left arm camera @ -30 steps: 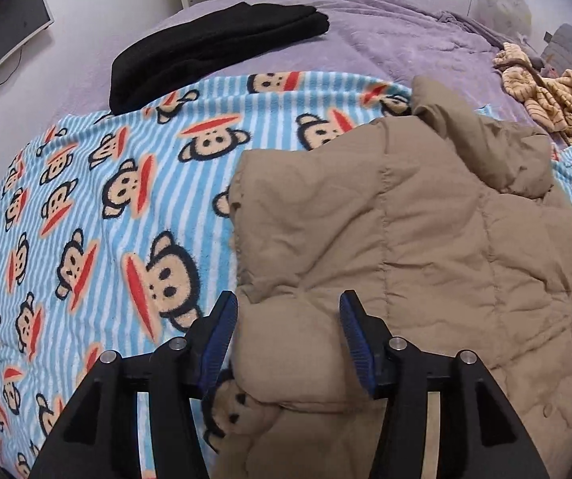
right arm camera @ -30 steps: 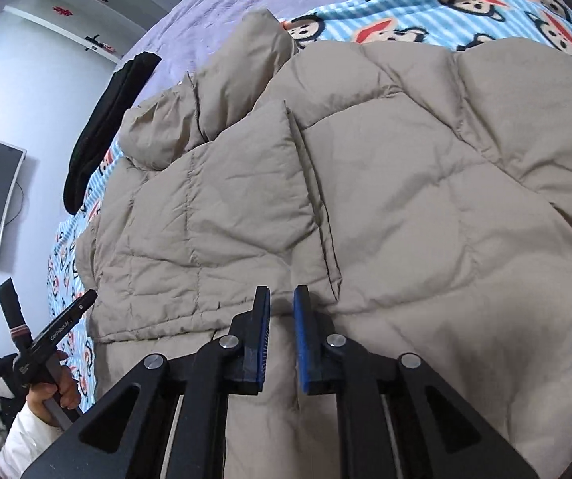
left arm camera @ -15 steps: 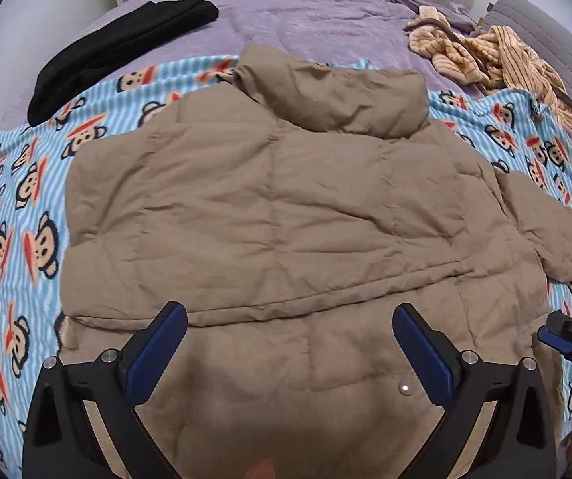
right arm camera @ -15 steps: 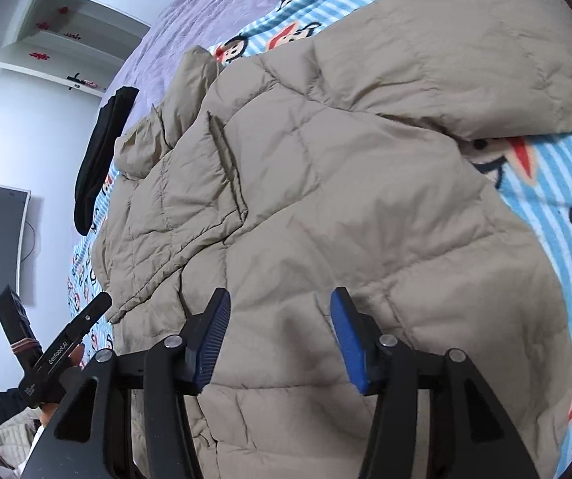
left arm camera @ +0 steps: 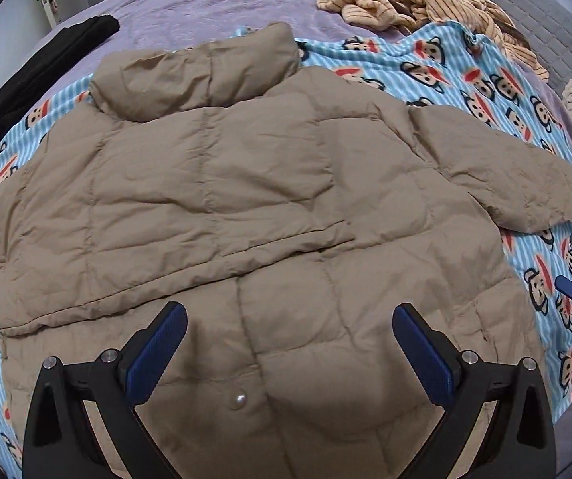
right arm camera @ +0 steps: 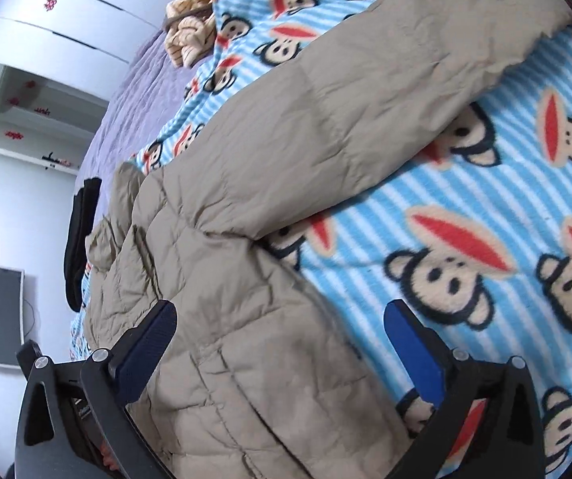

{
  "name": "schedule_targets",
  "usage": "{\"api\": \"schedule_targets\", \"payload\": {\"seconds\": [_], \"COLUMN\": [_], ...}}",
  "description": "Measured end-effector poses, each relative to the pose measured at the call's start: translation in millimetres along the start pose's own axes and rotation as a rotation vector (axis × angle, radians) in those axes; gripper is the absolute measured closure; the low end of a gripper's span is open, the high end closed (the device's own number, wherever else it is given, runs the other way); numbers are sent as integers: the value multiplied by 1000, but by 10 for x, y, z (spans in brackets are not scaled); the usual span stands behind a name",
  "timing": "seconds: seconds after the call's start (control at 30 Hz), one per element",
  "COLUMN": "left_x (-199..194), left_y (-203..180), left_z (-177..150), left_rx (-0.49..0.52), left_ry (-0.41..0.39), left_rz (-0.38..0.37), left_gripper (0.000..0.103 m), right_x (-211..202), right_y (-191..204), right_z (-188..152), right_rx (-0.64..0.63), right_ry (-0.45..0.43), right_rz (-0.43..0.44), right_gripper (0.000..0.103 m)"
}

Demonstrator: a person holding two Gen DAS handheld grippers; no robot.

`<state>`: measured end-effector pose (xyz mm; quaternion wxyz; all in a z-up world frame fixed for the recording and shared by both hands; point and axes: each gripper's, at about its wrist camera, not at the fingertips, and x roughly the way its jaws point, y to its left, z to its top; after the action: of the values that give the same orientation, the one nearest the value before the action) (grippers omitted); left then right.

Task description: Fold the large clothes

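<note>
The tan puffer jacket lies spread on the monkey-print fleece blanket that covers the bed, collar toward the far side. One sleeve is already folded across the chest; the other sleeve sticks out to the right onto the blanket. The left gripper hovers over the lower hem area near a snap button, its blue-padded jaws spread wide with nothing between them. The right gripper sits over the jacket's side edge below the outstretched sleeve, and its jaws are opening, wide apart by now; fabric lies beneath them, but the pads do not press on it.

From here the likely next step is bringing that loose sleeve in, and the risk is a poor bite. Puffy quilted fabric is slippery and springy, so a pinch that takes only the outer shell could slide off mid-lift, or the sleeve may puff back out once released. A grab too deep at the side edge might also catch the fleece blanket and drag it along, though the right view is blurred there and how the layers sit is hard to judge. A black garment and a striped tan garment lie well apart, out of the way.
</note>
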<state>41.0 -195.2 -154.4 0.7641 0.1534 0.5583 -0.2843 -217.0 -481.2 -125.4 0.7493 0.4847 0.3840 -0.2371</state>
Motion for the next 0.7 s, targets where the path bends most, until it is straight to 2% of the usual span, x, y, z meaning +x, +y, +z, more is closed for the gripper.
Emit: {"api": "schedule_targets", "payload": {"seconds": [0.07, 0.23, 0.4, 0.53, 0.6, 0.63, 0.7], "left_x": [33, 116, 163, 164, 146, 140, 138], "left_y": [-124, -354, -489, -576, -579, -579, -566], "left_z": [29, 114, 182, 201, 207, 218, 239], "left_rx": [6, 19, 40, 64, 64, 63, 58], "left_ry": [5, 22, 26, 21, 13, 7, 0], "left_rz": [-11, -26, -47, -48, -51, -49, -46], "left_gripper": [0, 0, 0, 0, 0, 0, 0], "right_x": [-75, -202, -272, -221, -153, -127, -48], "right_y": [-178, -627, -1017, -1278, -1391, -1446, -1570], "right_z": [122, 455, 853, 1103, 1174, 1196, 1213], "right_rx": [40, 192, 307, 426, 504, 553, 666], "right_ry": [-46, -94, -183, -234, -246, -253, -260], "right_rz": [9, 46, 133, 245, 328, 369, 437], "right_gripper": [0, 0, 0, 0, 0, 1, 20]}}
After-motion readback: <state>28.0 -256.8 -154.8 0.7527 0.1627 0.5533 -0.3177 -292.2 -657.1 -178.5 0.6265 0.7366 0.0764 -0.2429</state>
